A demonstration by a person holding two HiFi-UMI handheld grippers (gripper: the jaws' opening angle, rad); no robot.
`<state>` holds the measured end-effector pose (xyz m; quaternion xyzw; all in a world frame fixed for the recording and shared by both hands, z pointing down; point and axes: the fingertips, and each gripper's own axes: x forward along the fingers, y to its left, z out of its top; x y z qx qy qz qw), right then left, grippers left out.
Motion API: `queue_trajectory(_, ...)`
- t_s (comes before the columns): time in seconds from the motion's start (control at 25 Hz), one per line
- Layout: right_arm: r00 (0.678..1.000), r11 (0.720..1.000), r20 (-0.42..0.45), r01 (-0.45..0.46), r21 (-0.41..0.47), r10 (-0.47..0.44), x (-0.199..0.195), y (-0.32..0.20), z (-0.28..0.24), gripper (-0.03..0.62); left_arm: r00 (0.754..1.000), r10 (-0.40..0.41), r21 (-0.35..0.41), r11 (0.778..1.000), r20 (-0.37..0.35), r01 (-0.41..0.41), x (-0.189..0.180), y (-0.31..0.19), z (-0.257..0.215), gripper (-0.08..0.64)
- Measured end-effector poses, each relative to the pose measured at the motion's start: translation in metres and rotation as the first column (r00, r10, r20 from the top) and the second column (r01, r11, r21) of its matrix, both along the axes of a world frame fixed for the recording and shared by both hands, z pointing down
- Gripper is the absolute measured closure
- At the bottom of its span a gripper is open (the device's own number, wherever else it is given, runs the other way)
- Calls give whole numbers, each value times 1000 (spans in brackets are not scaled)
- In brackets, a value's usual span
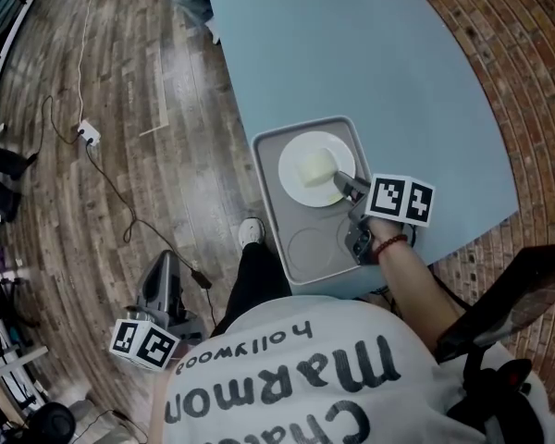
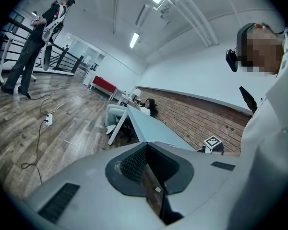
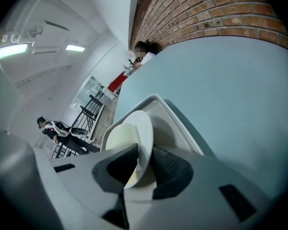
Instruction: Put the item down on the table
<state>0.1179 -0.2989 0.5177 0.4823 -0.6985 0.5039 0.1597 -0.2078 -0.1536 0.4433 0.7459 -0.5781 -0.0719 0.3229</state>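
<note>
Between the right tool's (image 3: 143,164) 2 jaws is the near rim of the white plate (image 1: 305,169), pinched tight. The rest sticks out ahead of the tool over the grey tray (image 1: 296,248), and it's hard to say if it's lifted or resting there. Off to the side the left tool (image 2: 149,171) hangs with jaws pressed together on nothing. Likely trouble: a 1-edge grip lets the far side droop, so the pale block (image 1: 316,166) could slide off, or the plate clips the tray wall heading for the bench (image 1: 351,54). Plate's round, so no long axis; it looks roughly flat, face up.
</note>
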Motion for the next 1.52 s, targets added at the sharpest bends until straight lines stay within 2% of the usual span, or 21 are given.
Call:
queue_trajectory(0.4, 994, 997, -104, 39, 66, -32, -8, -8, -3, 511, 1000, -12, 0, 1000, -5, 12, -7, 3, 2, 555)
queue_trajectory(0.72, 978, 990, -206, 71, 125, -44, -6, -11, -6, 494, 1000, -27, -3, 1000, -10, 27, -12, 9, 3, 555)
queue_trajectory(0.88, 959, 982, -277, 107, 156, -60, -5, -14, -7, 480, 999, -39, 1, 999, -7, 39, -15, 10, 3, 555)
queue_trajectory(1.04, 927, 972, -364, 165, 167, -95, -4, -16, 0, 469, 999, -45, 4, 999, -6, 45, -16, 9, 2, 555)
queue_trajectory(1.4, 905, 965, -408, 201, 166, -119, -12, -19, 7, 466, 996, -84, 15, 996, 4, 84, -30, 10, 3, 555)
queue_trajectory(1.52, 878, 956, -458, 237, 170, -136, -12, -20, 7, 462, 995, -99, 18, 995, 8, 98, -33, 11, 1, 555)
